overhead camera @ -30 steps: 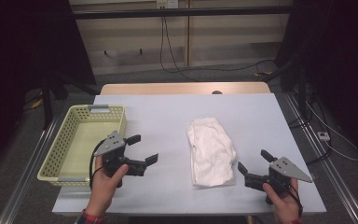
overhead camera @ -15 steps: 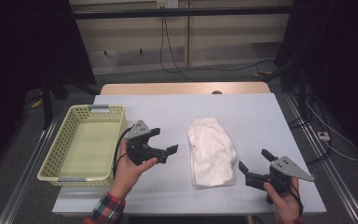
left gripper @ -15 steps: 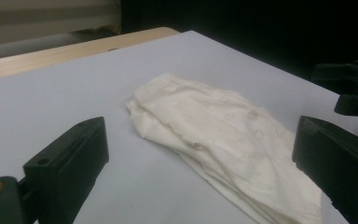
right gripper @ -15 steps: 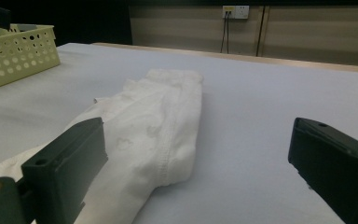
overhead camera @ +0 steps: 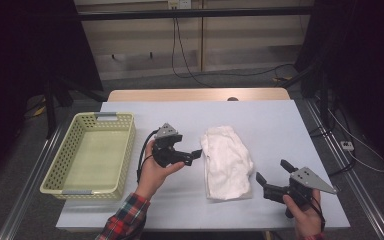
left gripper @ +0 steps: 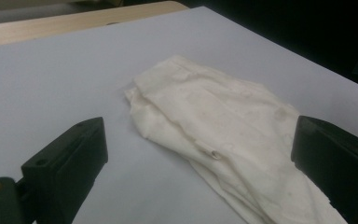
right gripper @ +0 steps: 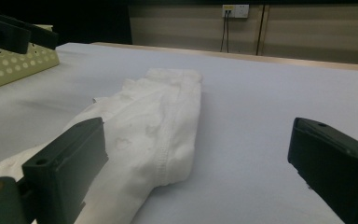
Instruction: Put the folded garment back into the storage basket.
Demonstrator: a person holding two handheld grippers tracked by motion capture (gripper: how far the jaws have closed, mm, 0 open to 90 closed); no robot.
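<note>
In the right gripper view, the right claw [right gripper: 198, 177] stands wide open, its two black jaws rising from the bottom corners with nothing between them but cloth and bare surface. A folded white cloth [right gripper: 154, 126] lies on the pale desk [right gripper: 270, 98], running from behind the left jaw up toward the middle, a stitched hem showing along its near edge. At the far left sits a pale green perforated basket [right gripper: 14, 65], with the other claw [right gripper: 14, 32] dark above it. Beyond the desk, a wall socket [right gripper: 235, 10] holds two cables.
</note>
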